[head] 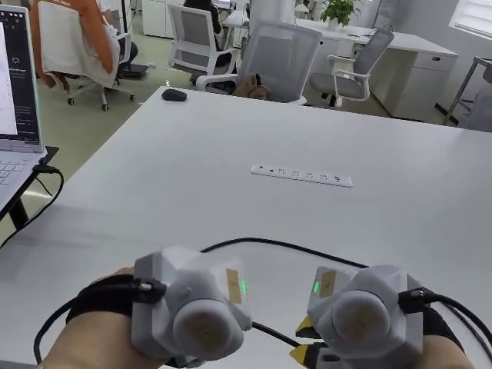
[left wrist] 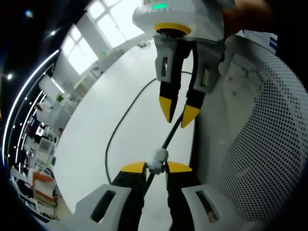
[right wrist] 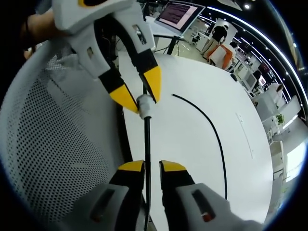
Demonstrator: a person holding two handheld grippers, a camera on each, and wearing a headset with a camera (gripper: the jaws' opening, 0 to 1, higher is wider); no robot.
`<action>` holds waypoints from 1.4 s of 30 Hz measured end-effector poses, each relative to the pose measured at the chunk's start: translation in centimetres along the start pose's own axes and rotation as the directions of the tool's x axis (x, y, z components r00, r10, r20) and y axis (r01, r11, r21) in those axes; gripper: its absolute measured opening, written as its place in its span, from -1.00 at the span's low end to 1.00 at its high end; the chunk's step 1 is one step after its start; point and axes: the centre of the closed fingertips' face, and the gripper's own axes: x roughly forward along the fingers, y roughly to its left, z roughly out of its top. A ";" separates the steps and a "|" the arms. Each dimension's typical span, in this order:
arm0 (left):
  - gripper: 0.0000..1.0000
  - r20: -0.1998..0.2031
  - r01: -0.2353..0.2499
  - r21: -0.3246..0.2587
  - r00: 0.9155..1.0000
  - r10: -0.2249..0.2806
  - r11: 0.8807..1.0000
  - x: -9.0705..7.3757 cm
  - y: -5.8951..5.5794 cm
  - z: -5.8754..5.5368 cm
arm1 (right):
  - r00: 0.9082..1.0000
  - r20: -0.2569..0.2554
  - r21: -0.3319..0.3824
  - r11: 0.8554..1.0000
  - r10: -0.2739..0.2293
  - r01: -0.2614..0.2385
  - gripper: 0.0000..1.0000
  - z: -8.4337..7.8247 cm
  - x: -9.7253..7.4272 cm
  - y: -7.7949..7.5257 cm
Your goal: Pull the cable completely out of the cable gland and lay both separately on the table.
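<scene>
Gland [left wrist: 158, 160] sits clamped between left gripper [left wrist: 155, 167] jaws, near table [head: 231, 138] edge. Right gripper [right wrist: 151, 166] jaws pinch cable [right wrist: 147, 139], which is threaded through gland

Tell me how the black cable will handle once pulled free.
Probably floppy: the cable lies in loose curves on the table. Likely light, being thin. The stretch beyond the gland runs straight, so it probably straightens only under tension.
</scene>
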 end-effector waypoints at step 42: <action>-0.66 0.013 -0.035 -0.004 0.999 0.035 0.999 -0.7 1.1 0.3 | 0.999 0.051 0.030 1.000 -0.011 0.010 -0.71 1.9 0.3 -0.4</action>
